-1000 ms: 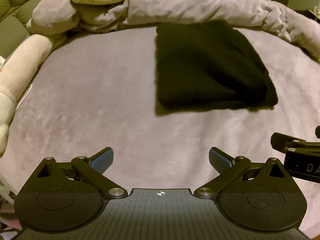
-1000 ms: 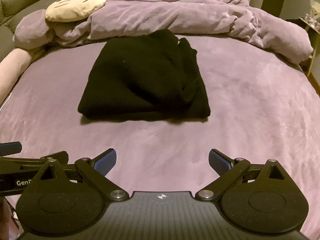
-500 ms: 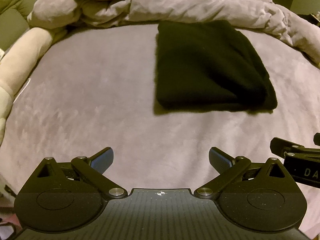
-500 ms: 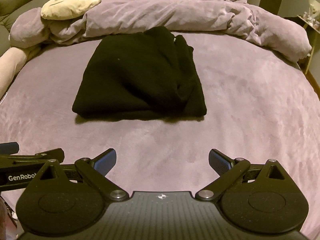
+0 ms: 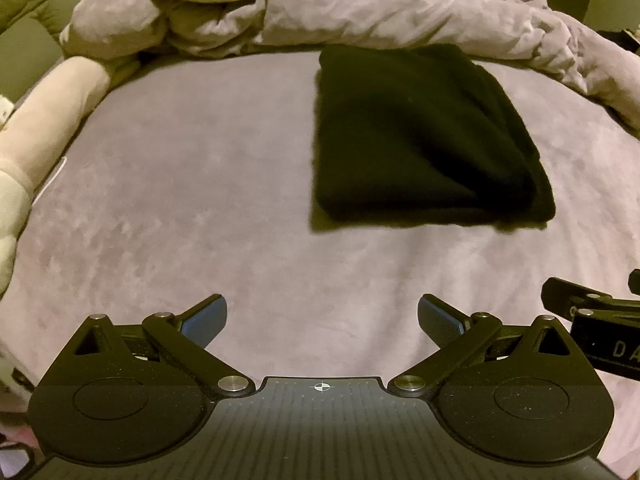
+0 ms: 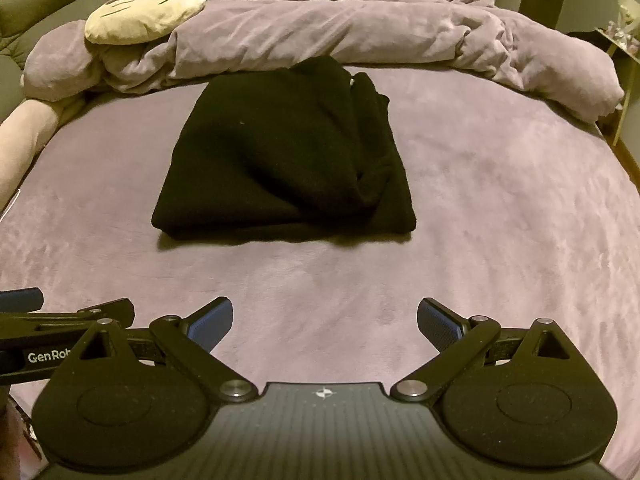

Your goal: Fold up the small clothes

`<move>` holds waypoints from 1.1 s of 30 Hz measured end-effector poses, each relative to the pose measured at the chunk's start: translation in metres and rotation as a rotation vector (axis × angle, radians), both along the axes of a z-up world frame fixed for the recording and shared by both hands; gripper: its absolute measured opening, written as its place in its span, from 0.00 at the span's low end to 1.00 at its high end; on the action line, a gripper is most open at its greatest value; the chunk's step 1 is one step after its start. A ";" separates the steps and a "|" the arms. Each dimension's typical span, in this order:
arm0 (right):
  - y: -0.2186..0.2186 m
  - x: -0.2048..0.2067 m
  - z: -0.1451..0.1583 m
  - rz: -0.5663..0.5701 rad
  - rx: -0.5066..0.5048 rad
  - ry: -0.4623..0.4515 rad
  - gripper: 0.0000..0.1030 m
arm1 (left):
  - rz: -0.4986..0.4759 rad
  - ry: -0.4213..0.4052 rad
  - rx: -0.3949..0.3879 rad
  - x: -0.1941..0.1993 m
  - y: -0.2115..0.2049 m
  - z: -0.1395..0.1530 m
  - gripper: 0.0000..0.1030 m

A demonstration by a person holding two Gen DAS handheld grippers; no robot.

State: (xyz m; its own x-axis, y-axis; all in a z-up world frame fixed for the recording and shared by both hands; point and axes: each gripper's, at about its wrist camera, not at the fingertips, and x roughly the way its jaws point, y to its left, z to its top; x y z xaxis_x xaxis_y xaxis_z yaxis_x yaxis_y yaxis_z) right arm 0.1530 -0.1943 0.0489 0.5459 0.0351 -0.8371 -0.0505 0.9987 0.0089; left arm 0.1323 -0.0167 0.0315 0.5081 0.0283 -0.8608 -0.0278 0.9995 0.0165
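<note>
A black, thick-knit garment folded into a rough rectangle (image 6: 286, 152) lies flat on the mauve plush bed cover (image 6: 500, 200), toward the far half of the bed and a little left of centre in the right wrist view; in the left wrist view the same garment (image 5: 424, 136) sits to the right of centre. Its near edge is a rounded fold, and along its right side several layers bunch into soft ridges. Just beyond it, a crumpled mauve duvet (image 6: 360, 28) is heaped across the far end of the bed, its edge close to the garment's far side. On the duvet's left end rests a cream plush cushion with a drawn cartoon face (image 6: 146, 12), and a pale pink bolster-shaped plush (image 5: 48, 120) runs along the left edge of the bed. The left tongs (image 5: 322, 320) hang released over the near part of the cover — blue-padded fingers (image 5: 206, 318) spread wide, nothing between them, well short of the garment. The right tongs (image 6: 324, 320) are likewise spread and empty, with their blue pads (image 6: 438, 322) apart above bare cover on the near side of the garment. Each device shows at the edge of the other's view, side by side.
</note>
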 end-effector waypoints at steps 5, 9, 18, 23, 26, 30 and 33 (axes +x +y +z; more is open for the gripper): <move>0.001 -0.003 0.002 0.007 -0.003 -0.004 0.96 | 0.002 0.002 0.001 -0.001 0.002 0.000 1.00; 0.001 -0.004 0.002 -0.002 0.001 -0.004 0.96 | 0.001 0.003 0.000 0.000 0.002 0.001 1.00; -0.001 -0.003 0.002 -0.004 -0.001 0.000 0.96 | 0.000 0.008 0.009 0.001 0.000 -0.003 1.00; -0.002 -0.002 -0.001 -0.006 0.000 0.006 0.96 | 0.001 0.011 0.007 0.000 -0.001 -0.004 1.00; -0.003 -0.002 -0.001 -0.007 0.002 0.008 0.96 | 0.000 0.013 0.007 0.001 -0.001 -0.005 1.00; -0.005 -0.001 -0.002 -0.007 0.006 0.010 0.96 | 0.000 0.015 0.003 0.002 0.000 -0.005 1.00; -0.006 -0.001 -0.002 -0.009 0.009 0.011 0.96 | -0.002 0.014 0.002 0.001 0.000 -0.006 1.00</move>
State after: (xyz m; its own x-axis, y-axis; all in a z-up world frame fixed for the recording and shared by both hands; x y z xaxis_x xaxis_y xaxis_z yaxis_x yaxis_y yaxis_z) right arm 0.1519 -0.2000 0.0468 0.5367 0.0377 -0.8429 -0.0411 0.9990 0.0185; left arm 0.1334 -0.0168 0.0256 0.4957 0.0291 -0.8680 -0.0258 0.9995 0.0188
